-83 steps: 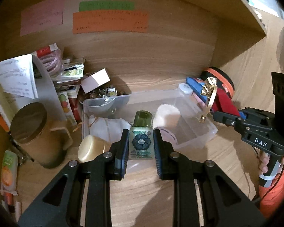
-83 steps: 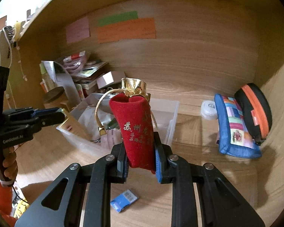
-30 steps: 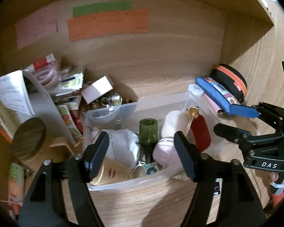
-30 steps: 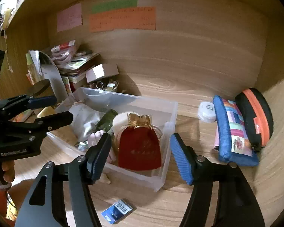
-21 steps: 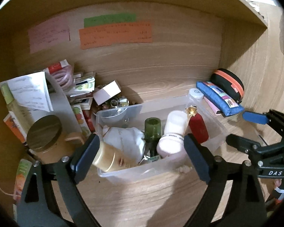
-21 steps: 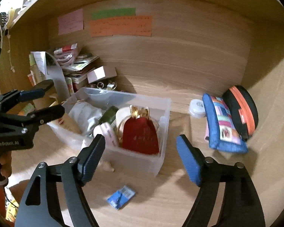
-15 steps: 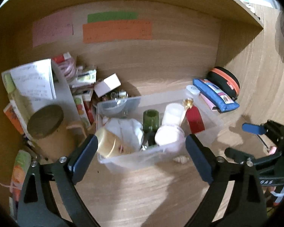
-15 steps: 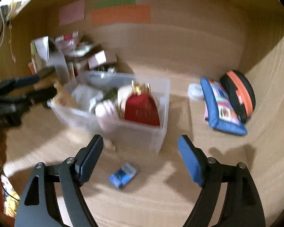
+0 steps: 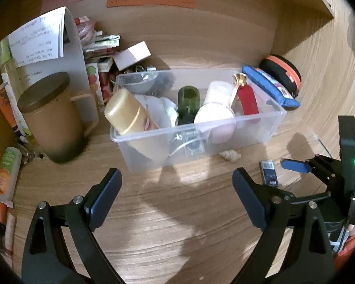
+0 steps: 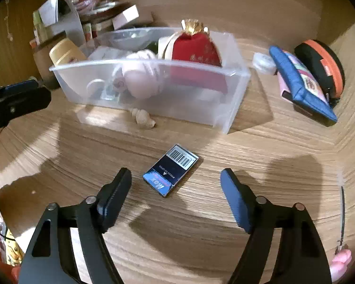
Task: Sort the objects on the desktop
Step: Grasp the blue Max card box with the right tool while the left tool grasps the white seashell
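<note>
A clear plastic bin [image 9: 260,127] [image 10: 232,108] stands on the wooden desk. In it are a red pouch with a gold top [image 10: 196,45] [image 9: 248,99], a green bottle [image 9: 188,104], a gold-capped bottle [image 9: 125,113] and white jars [image 9: 215,116]. A small blue box with a barcode [image 10: 170,172] [image 9: 268,172] lies on the desk in front of the bin, with a seashell [image 10: 143,118] [image 9: 229,155] close to the bin's front wall. My left gripper [image 9: 177,201] is open and empty, back from the bin. My right gripper [image 10: 176,197] is open and empty, just above the blue box.
A brown lidded mug [image 9: 52,116] stands left of the bin, with papers and small boxes [image 9: 101,54] behind it. A blue pencil case [image 10: 303,82] and a black-and-orange case [image 10: 324,66] lean at the right wall. A white round tin [image 10: 262,62] sits beside them.
Both grippers let go of their loads into the bin, the green bottle and the red pouch, then drew back and down. The right one now hovers over the blue box.
</note>
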A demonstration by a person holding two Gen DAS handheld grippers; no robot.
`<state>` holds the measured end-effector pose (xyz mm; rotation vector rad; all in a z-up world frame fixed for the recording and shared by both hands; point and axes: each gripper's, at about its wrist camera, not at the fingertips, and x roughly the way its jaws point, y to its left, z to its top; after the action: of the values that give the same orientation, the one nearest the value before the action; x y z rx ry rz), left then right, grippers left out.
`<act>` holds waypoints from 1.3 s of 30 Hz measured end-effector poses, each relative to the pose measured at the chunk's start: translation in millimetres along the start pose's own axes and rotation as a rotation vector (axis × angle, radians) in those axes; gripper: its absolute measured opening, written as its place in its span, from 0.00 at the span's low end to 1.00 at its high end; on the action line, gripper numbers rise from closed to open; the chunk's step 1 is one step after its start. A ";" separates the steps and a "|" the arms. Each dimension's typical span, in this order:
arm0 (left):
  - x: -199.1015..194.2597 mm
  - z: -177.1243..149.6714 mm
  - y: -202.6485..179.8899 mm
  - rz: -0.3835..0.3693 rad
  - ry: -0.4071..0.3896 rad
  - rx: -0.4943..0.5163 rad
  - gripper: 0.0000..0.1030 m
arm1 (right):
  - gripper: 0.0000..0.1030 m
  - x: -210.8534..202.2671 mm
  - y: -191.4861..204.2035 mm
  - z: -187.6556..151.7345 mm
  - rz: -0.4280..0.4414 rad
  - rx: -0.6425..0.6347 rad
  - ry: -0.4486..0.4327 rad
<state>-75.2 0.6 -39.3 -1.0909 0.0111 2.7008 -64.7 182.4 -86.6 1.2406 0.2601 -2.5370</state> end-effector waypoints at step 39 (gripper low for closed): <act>109.7 20.2 -100.6 0.060 0.229 0.052 0.92 | 0.25 -23.0 -54.2 -13.5 0.180 -0.076 -0.079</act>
<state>-144.0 123.2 -92.2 -1.3974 0.1541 2.5951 -60.3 241.5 -75.0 1.0821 0.2154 -2.3929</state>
